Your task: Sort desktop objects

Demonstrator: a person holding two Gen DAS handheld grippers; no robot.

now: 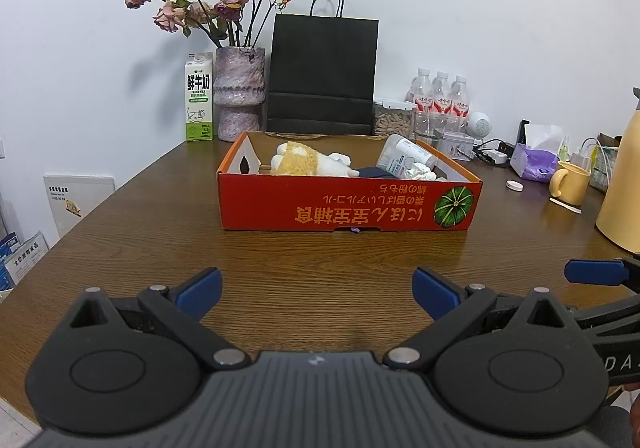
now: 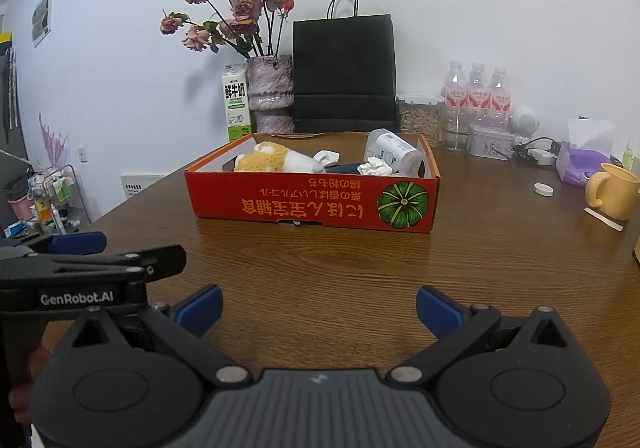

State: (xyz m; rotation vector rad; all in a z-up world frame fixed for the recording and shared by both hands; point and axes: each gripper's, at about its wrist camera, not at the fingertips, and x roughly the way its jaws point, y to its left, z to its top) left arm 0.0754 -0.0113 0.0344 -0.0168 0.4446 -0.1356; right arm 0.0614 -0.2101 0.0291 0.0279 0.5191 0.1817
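A red cardboard box with a pumpkin picture stands on the wooden table; it also shows in the right wrist view. Inside lie a yellow-and-white plush toy, a white cylindrical container, crumpled tissue and a dark flat item. My left gripper is open and empty, low over the table in front of the box. My right gripper is open and empty beside it, also in front of the box.
Behind the box stand a milk carton, a vase of dried roses, a black paper bag, a jar and three bottles. At right are a tissue pack, yellow mug, white cap and yellow kettle.
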